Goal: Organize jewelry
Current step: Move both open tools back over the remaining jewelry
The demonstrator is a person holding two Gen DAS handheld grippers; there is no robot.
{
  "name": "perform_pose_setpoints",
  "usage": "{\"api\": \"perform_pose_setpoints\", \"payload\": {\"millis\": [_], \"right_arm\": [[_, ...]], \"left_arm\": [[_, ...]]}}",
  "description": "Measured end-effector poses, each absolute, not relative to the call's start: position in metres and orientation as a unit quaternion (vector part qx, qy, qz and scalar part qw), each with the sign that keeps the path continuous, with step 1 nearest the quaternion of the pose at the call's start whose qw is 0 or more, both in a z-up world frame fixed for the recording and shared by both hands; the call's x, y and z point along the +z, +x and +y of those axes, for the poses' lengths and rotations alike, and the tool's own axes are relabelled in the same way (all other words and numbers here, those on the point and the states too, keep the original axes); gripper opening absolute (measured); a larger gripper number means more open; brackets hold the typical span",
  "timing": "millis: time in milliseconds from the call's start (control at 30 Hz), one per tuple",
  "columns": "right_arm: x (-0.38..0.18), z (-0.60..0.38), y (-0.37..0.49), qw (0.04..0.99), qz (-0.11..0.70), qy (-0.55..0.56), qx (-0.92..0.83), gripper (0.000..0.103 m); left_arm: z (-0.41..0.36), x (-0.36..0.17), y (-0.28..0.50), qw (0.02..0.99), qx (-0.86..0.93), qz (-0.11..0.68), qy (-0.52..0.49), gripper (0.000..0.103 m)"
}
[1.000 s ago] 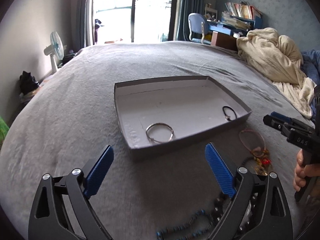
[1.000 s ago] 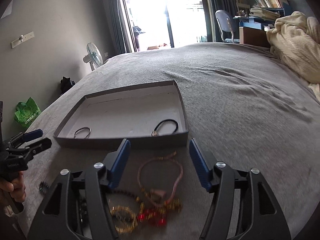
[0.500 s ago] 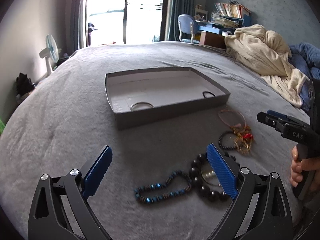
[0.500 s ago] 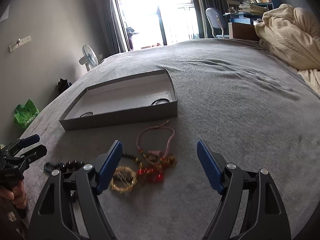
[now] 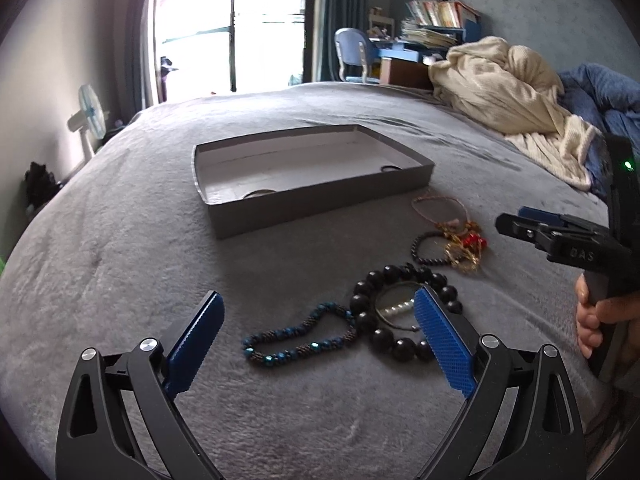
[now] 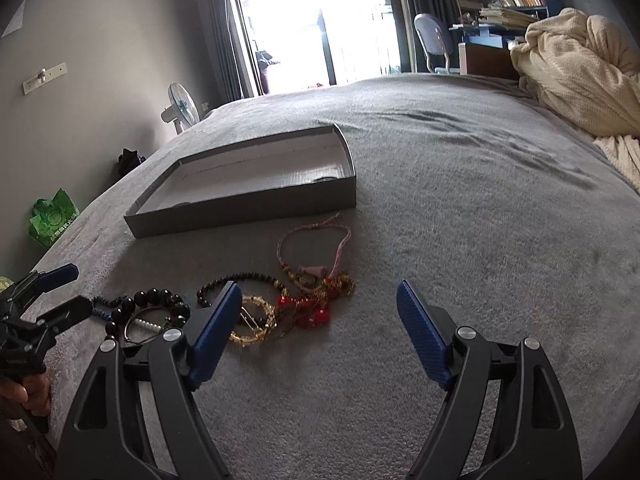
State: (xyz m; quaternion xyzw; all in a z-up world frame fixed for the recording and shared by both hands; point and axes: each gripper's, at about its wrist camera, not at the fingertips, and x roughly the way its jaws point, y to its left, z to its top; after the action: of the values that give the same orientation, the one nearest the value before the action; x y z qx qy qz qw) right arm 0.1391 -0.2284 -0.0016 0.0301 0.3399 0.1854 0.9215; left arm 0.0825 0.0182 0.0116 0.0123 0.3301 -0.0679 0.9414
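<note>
A grey shallow box (image 5: 320, 204) lies on the bed, also in the right wrist view (image 6: 248, 208). It holds a silver ring (image 5: 260, 193) and a black band (image 5: 390, 169). Loose jewelry lies in front of it: a blue bead bracelet (image 5: 300, 336), a big black bead bracelet (image 5: 400, 312), a small dark bead bracelet (image 5: 430, 248), a pink cord bracelet (image 6: 316, 248) and a gold and red tangle (image 6: 304, 308). My left gripper (image 5: 318, 340) is open above the blue bracelet. My right gripper (image 6: 316, 328) is open just right of the tangle, empty.
A cream blanket (image 5: 508, 96) is heaped at the back right of the grey bed (image 5: 100, 260). A fan (image 5: 90, 116) and a green bag (image 6: 54, 216) stand off the bed's left side. A desk with a chair (image 5: 354, 56) stands by the window.
Both grippers have pulled back from the box toward the near edge of the bed. The loose jewelry has come into fuller view. Both stay open.
</note>
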Motion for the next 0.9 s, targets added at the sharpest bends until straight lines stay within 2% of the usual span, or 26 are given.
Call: {"api": "perform_pose_setpoints", "payload": {"millis": [300, 500, 533, 667, 900], "right_arm": [[-0.003, -0.222, 0.134, 0.922, 0.336, 0.011, 0.194, 0.079], [-0.003, -0.221, 0.135, 0.921, 0.337, 0.011, 0.196, 0.078], [-0.002, -0.22, 0.134, 0.92, 0.337, 0.009, 0.198, 0.077], [-0.004, -0.208, 0.127, 0.914, 0.345, -0.008, 0.213, 0.068], [-0.009, -0.179, 0.114, 0.894, 0.369, -0.01, 0.255, 0.056]], "left_arm": [[0.024, 0.01, 0.086, 0.937, -0.071, 0.343, -0.002, 0.091], [0.045, 0.004, 0.092, 0.926, -0.05, 0.373, -0.009, 0.075], [0.049, 0.002, 0.093, 0.924, -0.046, 0.38, -0.009, 0.07], [0.064, -0.004, 0.095, 0.915, -0.038, 0.401, -0.017, 0.065], [0.064, -0.014, 0.098, 0.912, -0.043, 0.408, -0.022, 0.062]]}}
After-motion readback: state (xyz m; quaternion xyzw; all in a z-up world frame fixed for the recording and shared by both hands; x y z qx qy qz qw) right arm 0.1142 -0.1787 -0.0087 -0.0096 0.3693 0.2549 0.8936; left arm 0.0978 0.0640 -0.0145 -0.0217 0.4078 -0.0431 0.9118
